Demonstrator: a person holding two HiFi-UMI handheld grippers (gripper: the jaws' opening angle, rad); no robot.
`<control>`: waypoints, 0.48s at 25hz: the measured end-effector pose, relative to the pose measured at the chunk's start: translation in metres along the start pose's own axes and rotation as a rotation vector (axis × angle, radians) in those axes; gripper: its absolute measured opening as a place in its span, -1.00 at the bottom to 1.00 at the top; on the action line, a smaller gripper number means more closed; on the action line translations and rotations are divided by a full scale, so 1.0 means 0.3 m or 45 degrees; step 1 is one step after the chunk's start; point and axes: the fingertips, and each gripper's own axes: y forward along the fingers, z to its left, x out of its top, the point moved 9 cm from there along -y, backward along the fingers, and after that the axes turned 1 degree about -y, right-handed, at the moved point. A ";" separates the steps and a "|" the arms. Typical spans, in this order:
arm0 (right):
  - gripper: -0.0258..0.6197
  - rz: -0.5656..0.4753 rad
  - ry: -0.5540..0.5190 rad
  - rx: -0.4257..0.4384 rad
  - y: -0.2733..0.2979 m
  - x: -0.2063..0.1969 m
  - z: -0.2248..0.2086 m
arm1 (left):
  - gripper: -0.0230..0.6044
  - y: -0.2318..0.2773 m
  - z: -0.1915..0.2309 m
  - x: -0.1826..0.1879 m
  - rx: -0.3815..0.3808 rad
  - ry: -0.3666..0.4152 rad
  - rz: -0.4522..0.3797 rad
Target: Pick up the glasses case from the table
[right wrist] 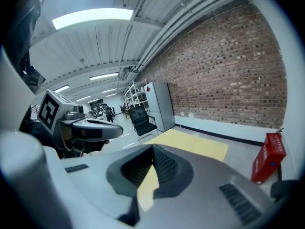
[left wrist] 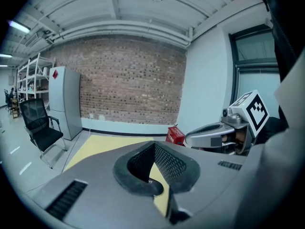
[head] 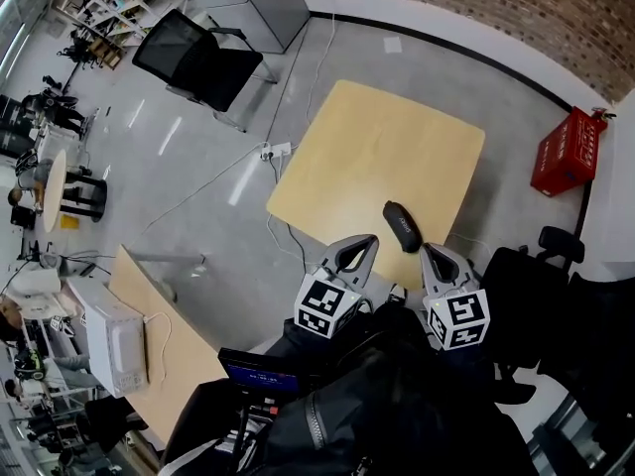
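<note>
Handling is judged to be easy: the glasses case [head: 402,226] looks like a hard, dark, oblong shell, so it is expected to be light and stiff, with a smooth rounded skin that may slip under a pinch near either end. A hold across the short width at the middle is favoured, where the sides run closest to parallel; a grip at a tapered tip is likely to squeeze it out.

The case lies alone on the near part of the pale wooden table [head: 377,137], close to the near edge and just ahead of both tools. The left gripper [head: 359,249] is seen with its jaws brought together on nothing, and the right gripper [head: 433,258] is likewise closed and empty. Both are held near the table edge, apart from the case. Before any grasp, 1 pair of jaws must be spread.

Counted: 1 case, 1 table under it, 2 grippers, 1 red crate [head: 567,151], 1 black chair [head: 198,62].
</note>
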 end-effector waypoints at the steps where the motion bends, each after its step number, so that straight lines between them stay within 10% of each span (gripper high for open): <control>1: -0.91 0.013 0.004 0.002 0.009 -0.007 -0.009 | -0.93 0.006 0.007 -0.011 0.007 -0.008 0.012; 12: -0.91 0.199 0.026 -0.008 0.138 -0.128 -0.038 | -0.93 0.076 0.117 -0.192 0.026 -0.144 0.171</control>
